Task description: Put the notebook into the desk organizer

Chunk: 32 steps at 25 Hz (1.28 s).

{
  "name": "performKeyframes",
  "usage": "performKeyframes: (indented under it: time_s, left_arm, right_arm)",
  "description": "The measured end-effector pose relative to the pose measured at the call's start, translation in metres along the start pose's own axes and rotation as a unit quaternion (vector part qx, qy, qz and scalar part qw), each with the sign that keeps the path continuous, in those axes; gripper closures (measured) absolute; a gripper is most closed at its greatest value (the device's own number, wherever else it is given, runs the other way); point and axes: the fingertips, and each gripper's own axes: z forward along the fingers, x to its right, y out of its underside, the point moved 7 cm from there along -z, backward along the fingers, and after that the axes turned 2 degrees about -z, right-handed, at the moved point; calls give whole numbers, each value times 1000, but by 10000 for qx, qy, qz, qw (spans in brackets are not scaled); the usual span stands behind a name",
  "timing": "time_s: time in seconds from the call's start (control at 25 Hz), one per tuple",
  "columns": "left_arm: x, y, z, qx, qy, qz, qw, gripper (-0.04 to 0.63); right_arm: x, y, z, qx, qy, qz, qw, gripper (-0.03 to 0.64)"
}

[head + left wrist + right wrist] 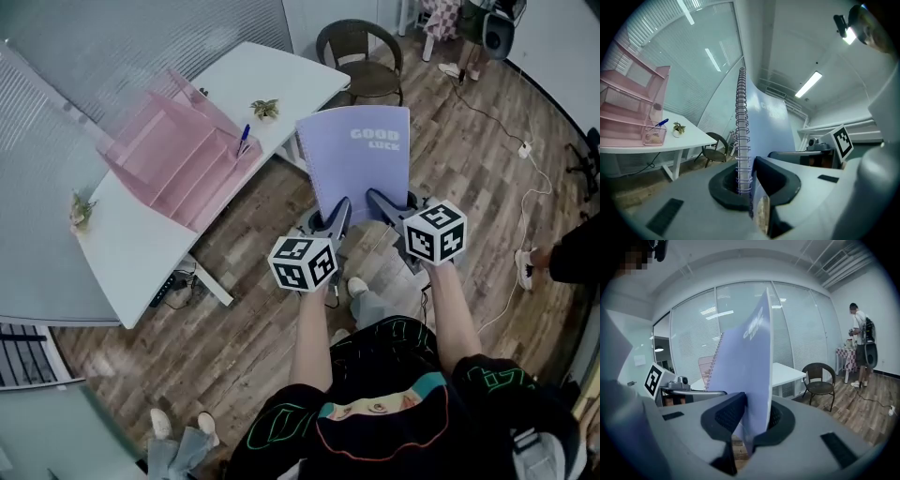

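A lilac spiral notebook (361, 161) printed "GOOD LUCK" is held out flat over the wooden floor, away from the desk. My left gripper (335, 217) is shut on its near left corner at the wire spiral (743, 140). My right gripper (382, 206) is shut on its near right edge, the cover (747, 376) rising between the jaws. The pink mesh desk organizer (173, 150) with stepped shelves stands on the white desk (141, 253), to the left of the notebook. It also shows at the far left in the left gripper view (628, 110).
A blue pen (243, 139) stands in the organizer's front cup. Small potted plants (265, 109) sit on the desk. A dark wicker chair (361, 56) stands beyond the desk end. A cable (525, 187) trails over the floor at right, and a person (858, 345) stands by a far table.
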Motion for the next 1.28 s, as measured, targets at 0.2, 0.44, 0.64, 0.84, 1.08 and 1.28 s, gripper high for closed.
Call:
performKeyframes:
  time_s: [0.2, 0.44, 0.64, 0.84, 1.08, 1.28]
  left_arm:
    - [-44, -3, -10, 169, -555, -309, 9978, 549]
    - [-84, 6, -32, 348, -1375, -759, 9870, 549]
    - [-111, 25, -47, 406, -1962, -1173, 9727, 549]
    - [-130, 51, -59, 453, -2490, -1640, 9535, 549]
    - [-136, 84, -73, 567, -2905, -2154, 9306, 552]
    - [-138, 104, -96, 642, -3185, -2497, 9122, 552]
  right_arm:
    - [-5, -3, 57, -301, -532, -96, 9981, 555]
    - [-18, 4, 117, -779, -1334, -191, 9878, 555]
    - [-28, 23, 160, -1214, -1899, -190, 9741, 555]
    - [-37, 49, 192, -1688, -2391, -176, 9561, 555]
    - [-47, 82, 211, -2157, -2880, -151, 9329, 552]
    - [-69, 101, 220, -2443, -3239, -181, 9138, 551]
